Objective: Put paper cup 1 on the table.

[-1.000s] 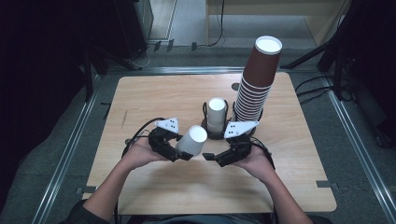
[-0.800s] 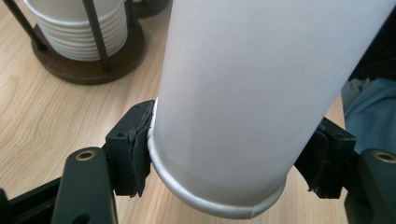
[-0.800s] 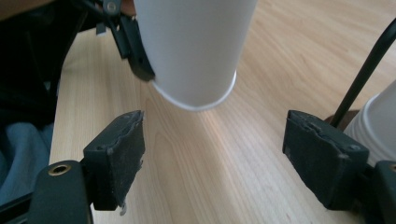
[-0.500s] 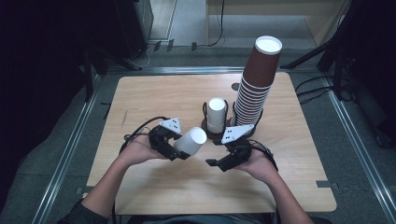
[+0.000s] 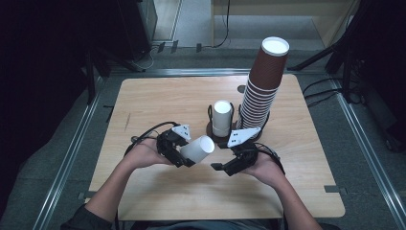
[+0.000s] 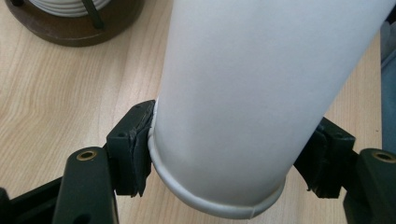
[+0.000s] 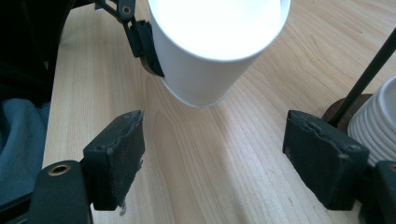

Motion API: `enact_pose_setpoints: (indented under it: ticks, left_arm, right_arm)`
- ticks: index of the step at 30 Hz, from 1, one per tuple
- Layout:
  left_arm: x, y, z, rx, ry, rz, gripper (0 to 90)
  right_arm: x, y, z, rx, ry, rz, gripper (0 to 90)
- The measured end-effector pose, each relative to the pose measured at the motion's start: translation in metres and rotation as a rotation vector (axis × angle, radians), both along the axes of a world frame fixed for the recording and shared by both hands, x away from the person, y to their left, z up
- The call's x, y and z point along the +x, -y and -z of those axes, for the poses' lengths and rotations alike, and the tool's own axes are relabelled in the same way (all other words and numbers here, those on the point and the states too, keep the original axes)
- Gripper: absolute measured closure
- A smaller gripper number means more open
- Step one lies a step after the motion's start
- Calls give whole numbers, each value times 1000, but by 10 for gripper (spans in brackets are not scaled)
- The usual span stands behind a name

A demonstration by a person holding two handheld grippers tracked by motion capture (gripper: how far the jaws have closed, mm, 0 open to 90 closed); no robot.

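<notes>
The left gripper point(image 5: 184, 155) clasps a white paper cup point(image 5: 197, 149) near its base, one pad on each side of the wall, as the left gripper view shows: the bottom rim of the cup point(image 6: 243, 126) sits between the two black jaws and the body runs away from the camera. In the high view the cup is held above the wooden table point(image 5: 158, 100), near the front edge and in front of the dark holder point(image 5: 210, 129) where another white stack of cups point(image 5: 221, 117) stands; the tall brown stack of cups point(image 5: 261, 93) rises just to the right of it. The long axis of the held cup lies almost level and is tilted a little upward, and its open mouth points toward the right gripper point(image 5: 221, 166). This is the relation that matters for the coming move. The right gripper stands close to the mouth with its jaws spread wide and nothing between them. In the right gripper view the mouth of the cup point(image 7: 205, 56) faces the camera, a little ahead of the two pads and apart from them. I judge that the right gripper is the nearer free one, and that it has to go forward along the axis so that its pads come to the two sides of the rim.
</notes>
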State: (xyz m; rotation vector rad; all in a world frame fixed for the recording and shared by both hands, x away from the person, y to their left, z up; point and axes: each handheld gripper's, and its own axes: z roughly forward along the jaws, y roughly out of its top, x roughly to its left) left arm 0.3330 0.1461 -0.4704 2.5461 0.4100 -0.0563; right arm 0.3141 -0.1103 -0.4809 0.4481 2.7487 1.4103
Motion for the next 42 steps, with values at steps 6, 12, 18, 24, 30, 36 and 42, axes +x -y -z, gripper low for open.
enact_pose_setpoints:
  ticks: [6, 12, 18, 24, 30, 36, 42]
  left_arm:
    - [-2, 8, 5, 25, -11, 23, 297]
    - [-5, 16, 10, 63, -24, 65, 297]
    - [-8, 21, 13, 71, -30, 83, 292]
    - [-8, 22, 14, 87, -18, 99, 263]
    - [-8, 20, 13, 40, -38, 84, 187]
    - [-10, 16, 12, -14, -28, 45, 127]
    - [-8, 7, 10, -71, -19, -3, 102]
  right_arm:
    - [0, -3, -1, 10, 1, -18, 209]
    - [0, -11, -3, 14, 11, -50, 207]
    - [-1, -20, -5, 2, 22, -74, 250]
    - [-3, -22, -7, -11, 29, -102, 345]
    - [-2, -20, -8, 5, 16, -107, 343]
    - [0, -12, -9, 25, 20, -79, 342]
    - [0, -5, -8, 54, 8, -50, 341]
